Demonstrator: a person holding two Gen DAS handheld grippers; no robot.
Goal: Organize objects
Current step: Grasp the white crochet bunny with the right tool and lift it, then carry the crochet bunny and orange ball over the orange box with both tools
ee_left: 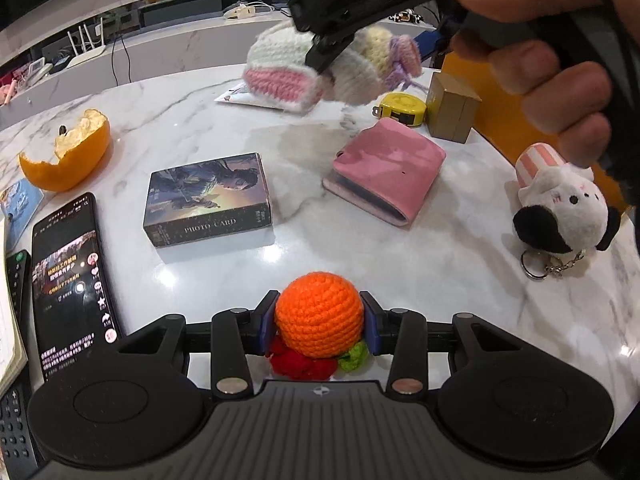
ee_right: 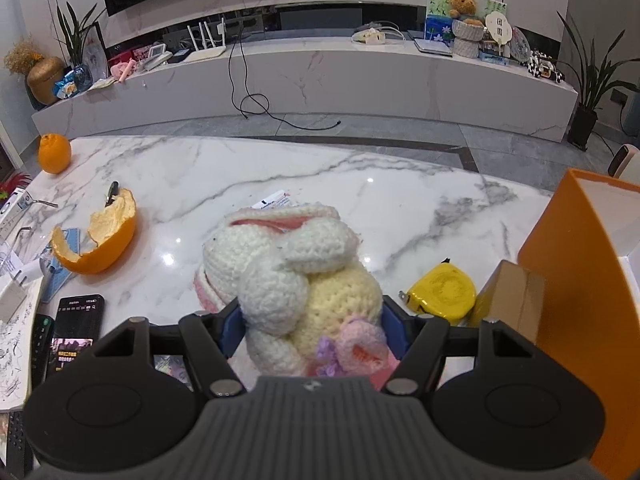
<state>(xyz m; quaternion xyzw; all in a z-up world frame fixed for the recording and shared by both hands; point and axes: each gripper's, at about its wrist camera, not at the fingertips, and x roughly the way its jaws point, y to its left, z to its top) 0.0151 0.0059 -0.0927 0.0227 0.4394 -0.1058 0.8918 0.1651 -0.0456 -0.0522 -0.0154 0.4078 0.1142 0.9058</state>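
Crocheted rabbit [ee_right: 296, 280] is pinched between the blue pads of the right gripper [ee_right: 312, 332] and is held clear above the marble table [ee_right: 320, 184], its ears pointing away from the camera and its cream body and pink-and-lilac trim nearest the jaws. The long axis of the toy runs roughly along the fingers, so it hangs forward of them. An orange bin [ee_right: 580, 280] stands just to the right of this gripper, at the table's edge, and is judged the likeliest place for the toy; the right hand is clearly the nearer one to it. Between the jaws and the bin's wall lie a yellow tape measure [ee_right: 442, 290] and a brown cardboard box [ee_right: 516, 300], so the toy would need to be carried over them rather than swept across.

In the left wrist view, the left gripper [ee_left: 319, 322] is closed on a crocheted orange ball [ee_left: 318, 314], with red and green crochet beneath it. Ahead of it lie a photo card box [ee_left: 208, 200] and a pink wallet [ee_left: 390, 170], with bare marble between.
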